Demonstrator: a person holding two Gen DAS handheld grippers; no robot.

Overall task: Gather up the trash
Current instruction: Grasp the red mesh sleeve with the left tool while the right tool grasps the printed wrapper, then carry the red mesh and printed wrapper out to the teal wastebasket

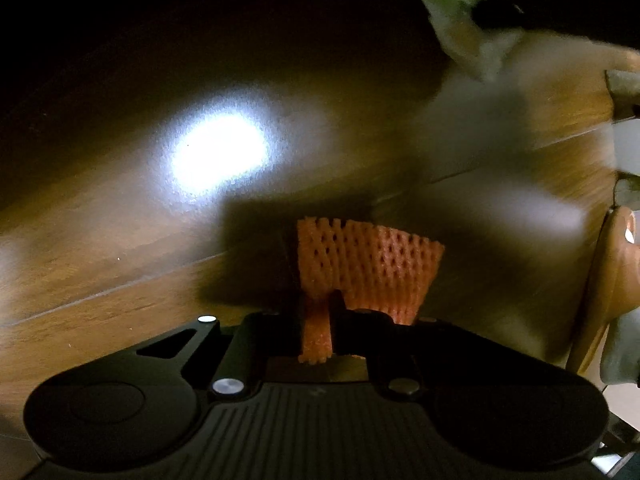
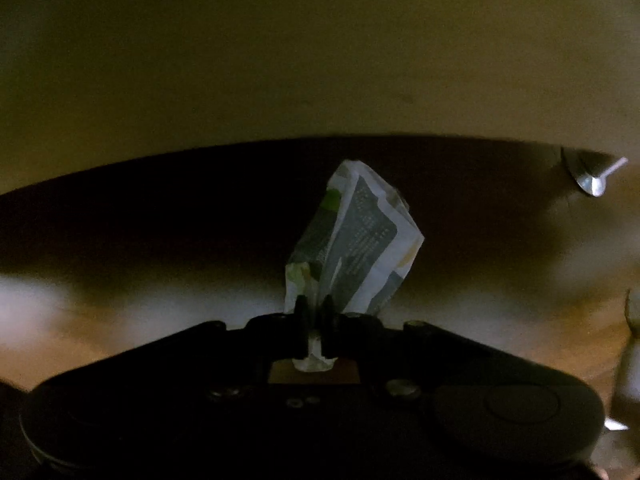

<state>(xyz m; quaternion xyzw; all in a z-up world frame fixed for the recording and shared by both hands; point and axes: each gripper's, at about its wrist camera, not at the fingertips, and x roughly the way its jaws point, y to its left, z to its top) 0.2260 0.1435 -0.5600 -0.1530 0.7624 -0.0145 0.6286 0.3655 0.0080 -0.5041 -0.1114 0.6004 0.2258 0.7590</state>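
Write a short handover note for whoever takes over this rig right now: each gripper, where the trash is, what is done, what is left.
Left gripper: fingers shut on the orange foam net, which fans out beyond the tips above the wooden floor.
Right gripper: fingers shut on a crumpled printed wrapper, which sticks out past the tips.
Done: both pieces are gripped. The left wrist view also shows the right gripper with its wrapper at the upper right.
Left: carry both to a trash container and drop them in. No bin shows in either view, so find it first. The scene is dark; other trash cannot be ruled out.
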